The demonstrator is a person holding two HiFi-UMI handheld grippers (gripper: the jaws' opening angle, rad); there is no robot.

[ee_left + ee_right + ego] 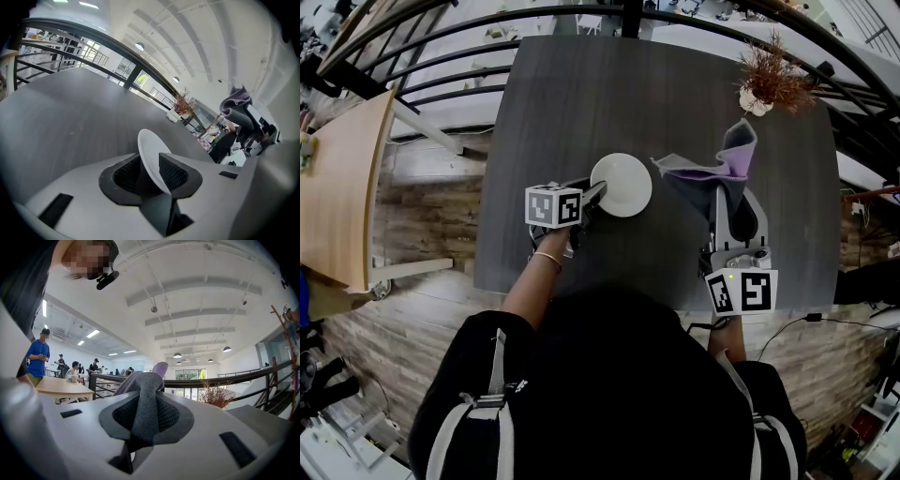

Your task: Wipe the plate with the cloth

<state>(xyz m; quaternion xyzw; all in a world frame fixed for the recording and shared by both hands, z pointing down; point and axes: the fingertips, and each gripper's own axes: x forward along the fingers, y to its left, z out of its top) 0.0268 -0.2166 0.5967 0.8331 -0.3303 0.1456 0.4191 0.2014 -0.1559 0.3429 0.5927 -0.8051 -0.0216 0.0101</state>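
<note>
The white plate [623,183] lies near the middle of the dark table [581,103], its round face turned up. Its near-left rim sits between the pads of the left gripper [598,192]. In the left gripper view the plate [149,150] runs slantwise through the left gripper [150,171], against one pad with a gap at the other, so the jaws stand spread. Just right of the plate, the grey and purple cloth [722,161] rises from the right gripper [727,197]. That gripper's view shows the cloth [143,399] pinched between its pads.
</note>
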